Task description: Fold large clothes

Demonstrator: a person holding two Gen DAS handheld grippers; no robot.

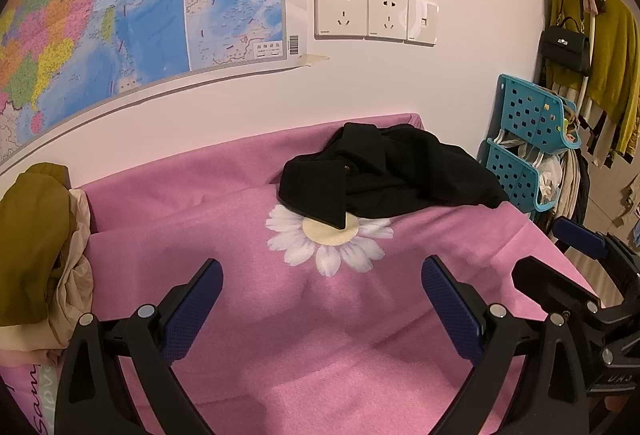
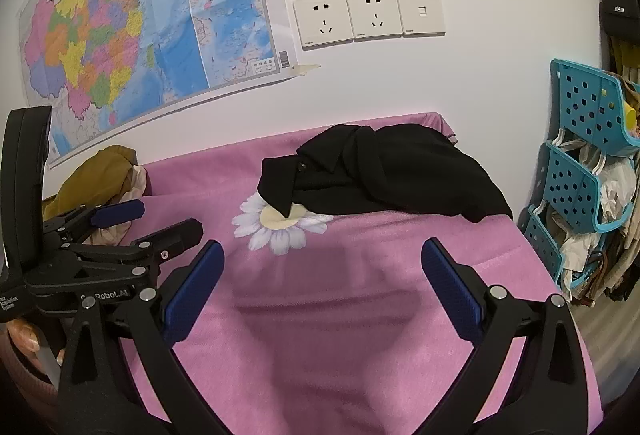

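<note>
At the far end of the pink cloth [image 1: 248, 335], near the wall, the black garment [image 1: 384, 171] lies crumpled in a heap. Its near-left corner overlaps the daisy print [image 1: 326, 239]. Its right side reaches close to the cloth's right edge.

Your left gripper [image 1: 322, 309] has its fingers spread wide with nothing between them, over bare cloth on the near side of the daisy. Your right gripper [image 2: 322, 289] is the same: wide open, empty, over bare pink. In the right wrist view, the left gripper sits just beside it on the left, also open.

Room to move:
- Near half of the cloth is bare, only soft creases.
- Left edge: an olive and beige pile of clothes [image 1: 36, 247] sits against the cloth's left side, well apart from the black garment.
- Right edge: cloth drops off; a blue perforated rack [image 2: 580, 171] stuffed with bags stands near the far-right corner, near the garment's right end.
- Far edge: cloth meets the wall, with a map [image 2: 140, 19] and sockets [image 2: 368, 17] above. The garment lies close to that edge; can't tell if it touches the wall.
</note>
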